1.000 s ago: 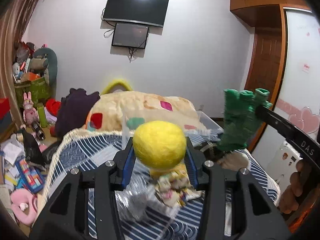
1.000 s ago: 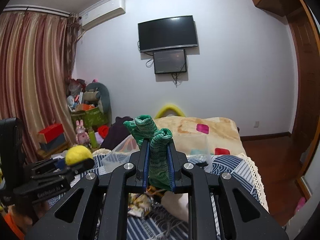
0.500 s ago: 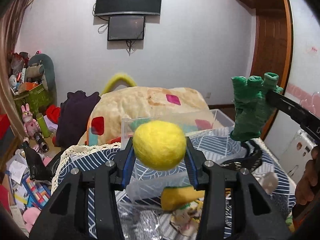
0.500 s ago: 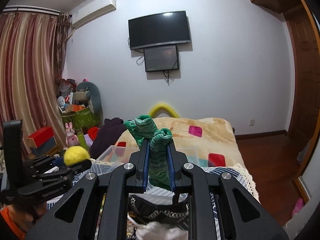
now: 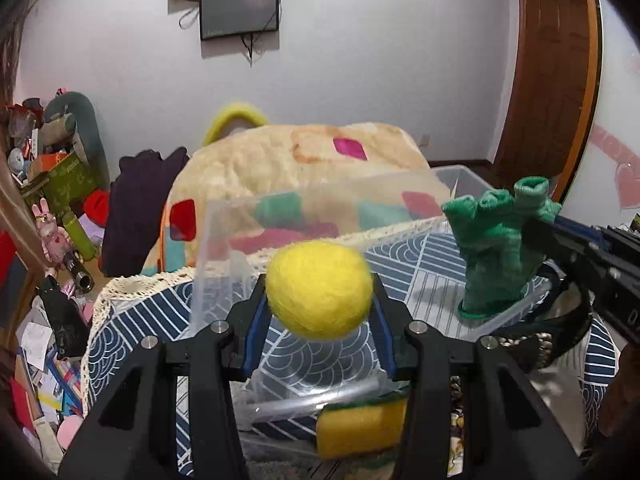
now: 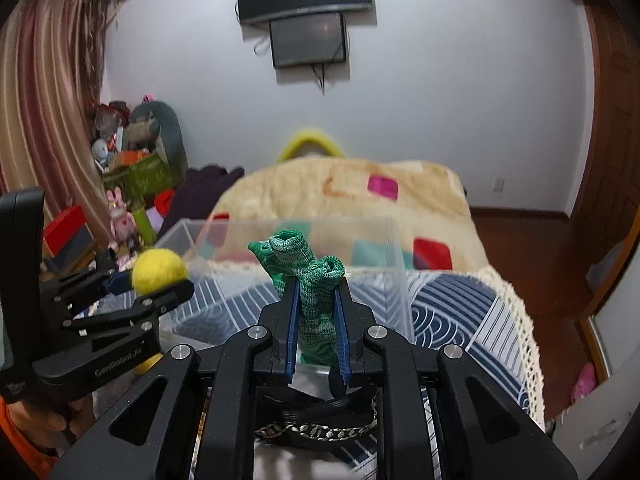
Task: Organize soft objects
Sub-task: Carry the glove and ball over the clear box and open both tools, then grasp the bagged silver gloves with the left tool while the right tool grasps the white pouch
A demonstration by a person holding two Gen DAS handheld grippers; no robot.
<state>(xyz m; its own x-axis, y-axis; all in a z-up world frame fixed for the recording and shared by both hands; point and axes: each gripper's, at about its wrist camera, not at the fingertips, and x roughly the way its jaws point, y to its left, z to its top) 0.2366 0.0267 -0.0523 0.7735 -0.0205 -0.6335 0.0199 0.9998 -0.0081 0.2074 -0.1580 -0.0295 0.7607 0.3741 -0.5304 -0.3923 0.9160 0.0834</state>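
My left gripper [image 5: 318,312] is shut on a yellow felt ball [image 5: 318,288] and holds it over the near edge of a clear plastic bin [image 5: 224,240]. It also shows in the right wrist view [image 6: 160,280] with the ball [image 6: 159,271]. My right gripper [image 6: 316,300] is shut on a green knit glove [image 6: 310,280], held at the bin's near rim [image 6: 280,222]. In the left wrist view the glove [image 5: 496,248] hangs over the bin's right corner.
The bin stands on a blue patterned cloth [image 5: 132,320] with lace trim. A yellow sponge [image 5: 360,428] lies below the left gripper. A black patterned band [image 6: 316,428] lies under the right gripper. A blanket [image 5: 280,160] lies behind; clutter [image 5: 48,208] fills the left floor.
Both grippers have moved forward and tilted down toward the clear bin, which now fills the middle of both views. Ball and glove stay gripped.
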